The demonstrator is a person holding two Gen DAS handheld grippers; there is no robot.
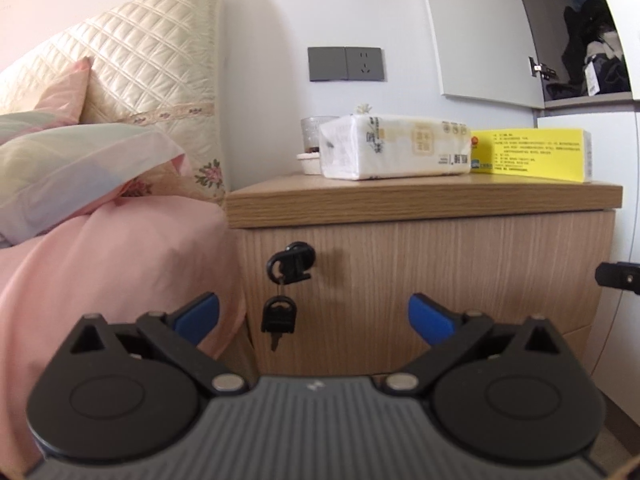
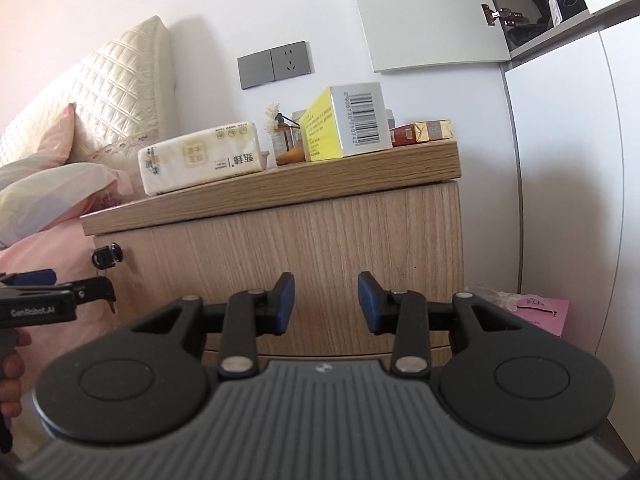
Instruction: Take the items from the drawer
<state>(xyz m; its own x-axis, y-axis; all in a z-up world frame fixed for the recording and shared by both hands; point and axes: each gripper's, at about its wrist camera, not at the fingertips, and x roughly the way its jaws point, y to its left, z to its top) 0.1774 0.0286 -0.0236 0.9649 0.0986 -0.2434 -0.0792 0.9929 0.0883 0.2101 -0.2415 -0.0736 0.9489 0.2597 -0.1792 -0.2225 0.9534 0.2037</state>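
Both grippers hang released, grasping nothing: the left gripper spread wide before the closed drawer (key in its lock), the right gripper narrower. Beyond, on the bench, lie a tissue pack and yellow box.

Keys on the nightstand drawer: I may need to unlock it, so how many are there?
2. One key sits in the drawer front's lock; a second key dangles below it on a ring. More may be hidden.
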